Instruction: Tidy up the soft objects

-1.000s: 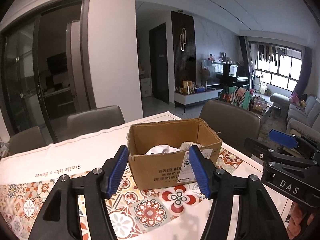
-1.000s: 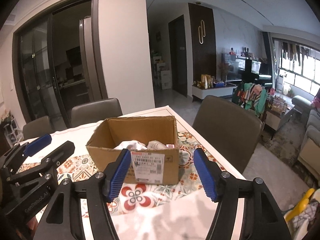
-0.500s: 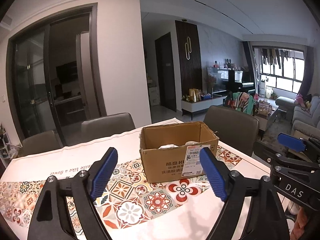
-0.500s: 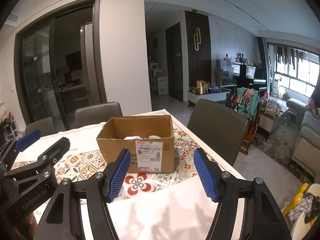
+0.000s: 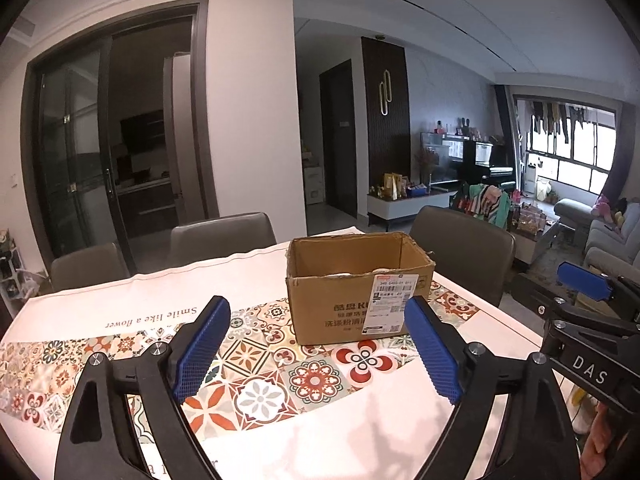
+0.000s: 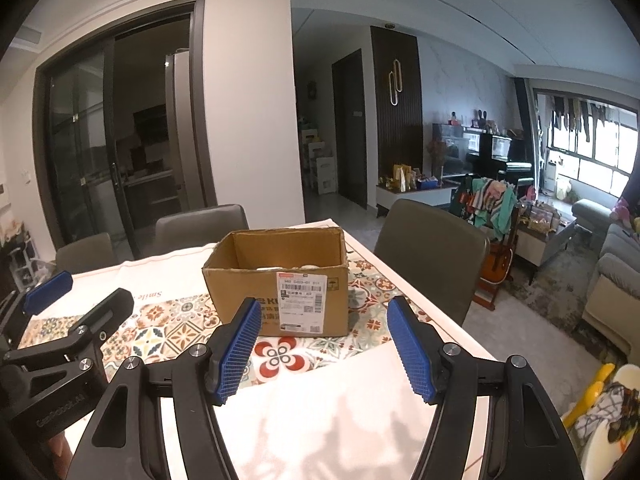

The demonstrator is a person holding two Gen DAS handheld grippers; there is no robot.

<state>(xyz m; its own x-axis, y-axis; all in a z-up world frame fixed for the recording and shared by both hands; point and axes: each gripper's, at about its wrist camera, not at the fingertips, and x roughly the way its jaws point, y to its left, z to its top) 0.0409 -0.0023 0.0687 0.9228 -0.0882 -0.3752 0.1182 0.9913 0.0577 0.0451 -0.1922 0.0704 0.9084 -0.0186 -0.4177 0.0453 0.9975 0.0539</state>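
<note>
A long table (image 5: 360, 440) fills the lower part of both views, covered by a white cloth (image 6: 320, 432) with a band of coloured flower tiles (image 5: 256, 364) running across it. Grey chairs stand along its far edge: two (image 5: 222, 236) on the left and one (image 6: 432, 248) on the right end, just behind the box. Beyond them are dark glass sliding doors (image 5: 80, 160), a white pillar, and a cluttered living room with a sofa (image 6: 616, 280) on the right.

An open cardboard box (image 5: 358, 288) sits on the tiled band, well ahead of both tools, with a white shipping label (image 6: 302, 300) on its near wall. Only a sliver of pale soft things (image 5: 380, 271) shows above the near rim.

The left gripper (image 5: 316, 346) hangs above the cloth with its blue pads (image 5: 202, 346) spread wide and nothing between them; the box lies ahead, towards its right pad. The right gripper (image 6: 326, 354) is likewise spread apart and empty, the box straight ahead between its pads (image 6: 410, 354). Nothing stands between either tool and the box.
</note>
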